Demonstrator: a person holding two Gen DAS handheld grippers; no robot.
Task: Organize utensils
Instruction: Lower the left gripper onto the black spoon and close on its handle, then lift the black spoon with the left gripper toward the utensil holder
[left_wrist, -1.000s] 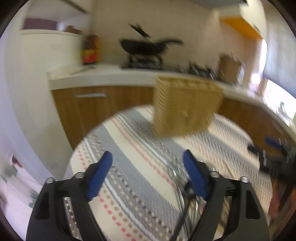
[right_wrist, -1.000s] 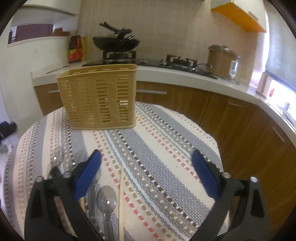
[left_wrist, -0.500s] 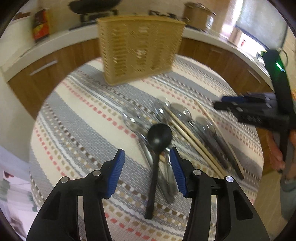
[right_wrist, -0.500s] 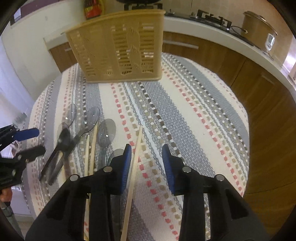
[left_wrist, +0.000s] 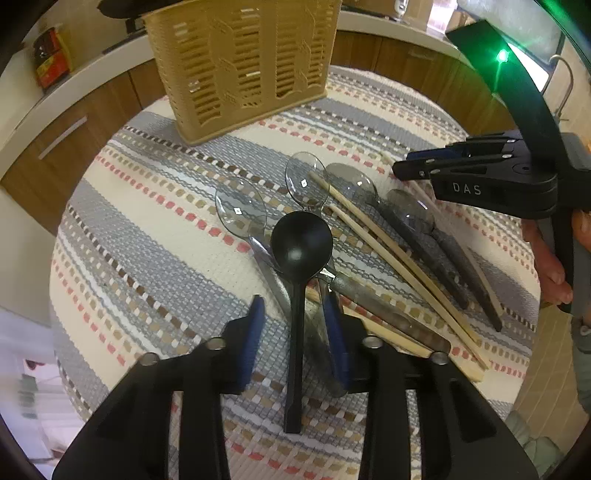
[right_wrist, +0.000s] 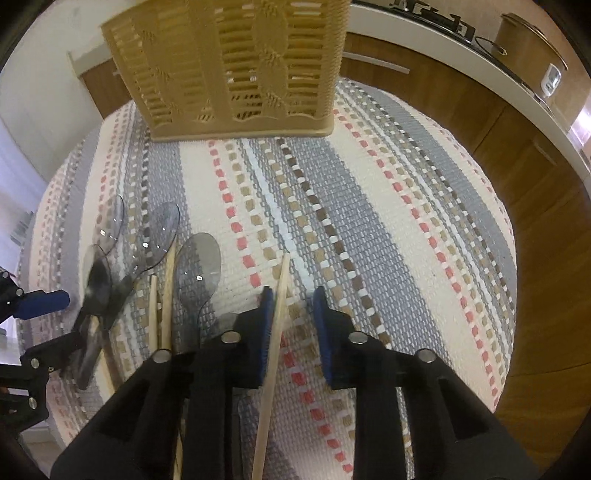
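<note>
The left gripper (left_wrist: 293, 325), black with blue pads, points steeply down at a round table; its jaws are closing with the long handle of a black plastic spoon (left_wrist: 297, 280) between them, the pads not yet touching it. The spoon's bowl lies just beyond the fingertips, resting over the stems of two clear plastic spoons (left_wrist: 240, 210). To the right of these lie pale wooden chopsticks (left_wrist: 391, 254) and several smoke-grey plastic spoons (left_wrist: 417, 229), crossing one another in a loose pile.

The right gripper (right_wrist: 293, 321), at the right end of that pile, is also closing, with one pale wooden chopstick (right_wrist: 275, 328) between its jaws, lying against the left pad while the right pad stands clear of it.

All of this rests on a woven tablecloth (right_wrist: 369, 229) striped in grey, cream, red and brown. At the far side of the table stands a tan slotted plastic utensil basket (right_wrist: 236, 66), upright. Beyond it runs a white counter over wooden cabinets (right_wrist: 498, 122).
</note>
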